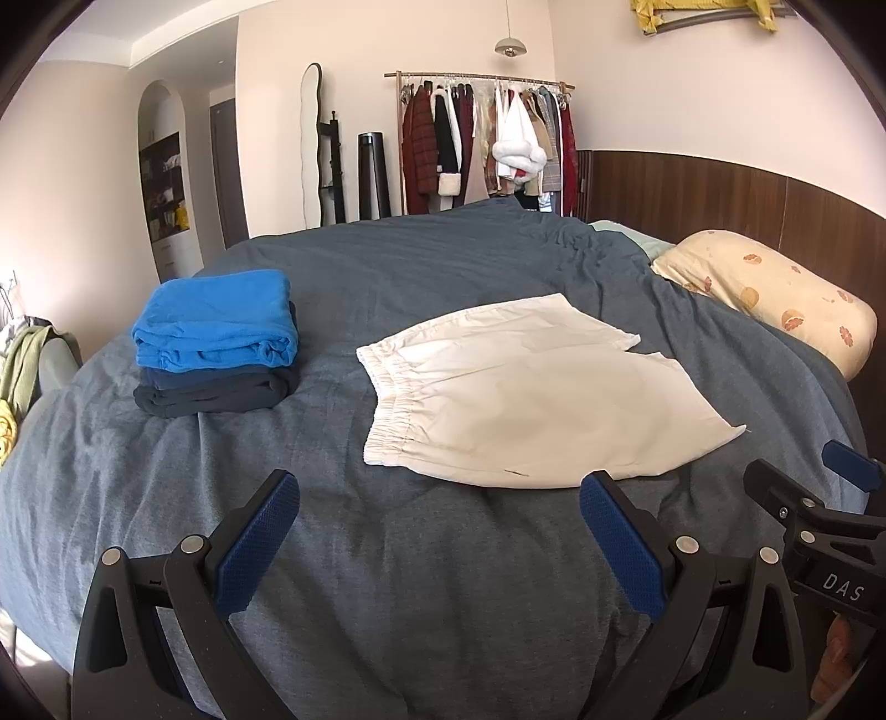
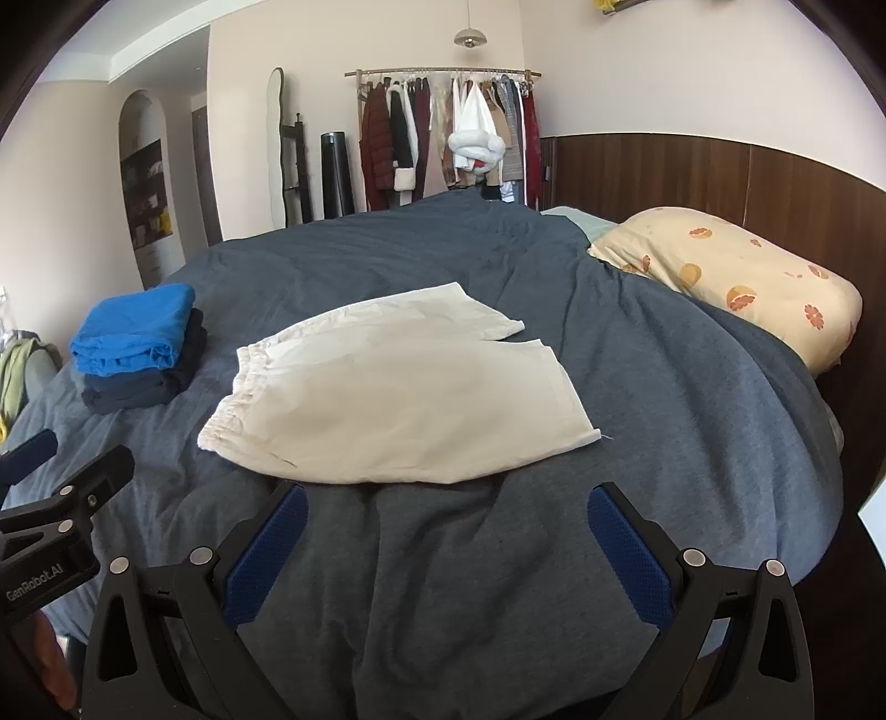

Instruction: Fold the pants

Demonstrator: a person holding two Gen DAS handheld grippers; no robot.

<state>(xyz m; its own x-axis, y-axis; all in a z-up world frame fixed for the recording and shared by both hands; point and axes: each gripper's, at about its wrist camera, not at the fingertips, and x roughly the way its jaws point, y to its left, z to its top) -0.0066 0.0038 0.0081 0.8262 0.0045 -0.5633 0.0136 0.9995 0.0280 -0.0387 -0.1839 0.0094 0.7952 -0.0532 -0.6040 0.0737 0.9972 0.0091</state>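
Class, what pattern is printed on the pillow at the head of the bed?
Orange citrus slices on pale yellow pillow; right wrist view.

Bed cover: a grey-blue duvet (image 1: 443, 581), creased, spread over the whole bed.
Folded stack: a bright blue garment (image 1: 216, 321) lying on darker navy ones (image 1: 213, 390), at the duvet's left side.
Pillow: pale yellow with orange fruit print (image 2: 736, 277), against the dark wood headboard (image 2: 692, 171).
Far wall: clothes rail (image 1: 482, 144) hung with coats, a wavy mirror (image 1: 310, 144), a pendant lamp (image 1: 509, 47).
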